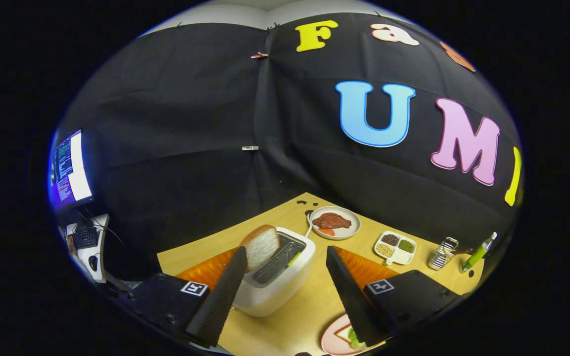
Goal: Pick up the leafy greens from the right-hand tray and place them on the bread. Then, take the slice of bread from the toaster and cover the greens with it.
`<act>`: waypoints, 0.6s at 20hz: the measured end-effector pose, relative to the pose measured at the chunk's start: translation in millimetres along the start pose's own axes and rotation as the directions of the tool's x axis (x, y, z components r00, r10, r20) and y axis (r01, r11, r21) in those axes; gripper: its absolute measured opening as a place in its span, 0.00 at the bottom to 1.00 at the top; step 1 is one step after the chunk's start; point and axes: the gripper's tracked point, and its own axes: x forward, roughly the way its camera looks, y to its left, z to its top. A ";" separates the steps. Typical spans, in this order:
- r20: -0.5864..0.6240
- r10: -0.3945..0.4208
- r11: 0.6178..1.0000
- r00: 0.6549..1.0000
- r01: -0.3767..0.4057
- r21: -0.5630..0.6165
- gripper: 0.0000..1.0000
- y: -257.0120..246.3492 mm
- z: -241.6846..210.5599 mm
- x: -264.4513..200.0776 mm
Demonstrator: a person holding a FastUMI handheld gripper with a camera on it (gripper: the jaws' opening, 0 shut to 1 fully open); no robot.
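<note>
Between the tool [285, 257] fingers, spread wide w/ nothing held, sits white toaster [272, 277] on worktop [305, 311]; bread slice [261, 245] sticks up from its slot, touching left finger tip. Beyond toaster: plate [335, 222] w/ meat, divided dish [395, 247] w/ beans, wire basket [442, 253], green bottle [478, 252]. Near side of toaster: pink plate [334, 341] w/ greens [353, 338], partly behind right finger.

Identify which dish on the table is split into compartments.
The white rectangular dish beyond the right finger holds beans in separate compartments; the round plate holds meat undivided.
</note>
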 end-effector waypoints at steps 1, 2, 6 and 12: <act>-0.005 0.011 1.000 1.000 -0.011 -0.006 1.00 7.6 1.2 6.2; -0.011 0.024 1.000 1.000 -0.024 -0.011 1.00 17.3 1.6 12.1; -0.031 0.048 0.998 0.998 -0.050 -0.040 0.99 41.9 0.0 41.7; -0.084 0.004 1.000 0.996 -0.005 -0.010 0.98 45.7 -15.8 90.5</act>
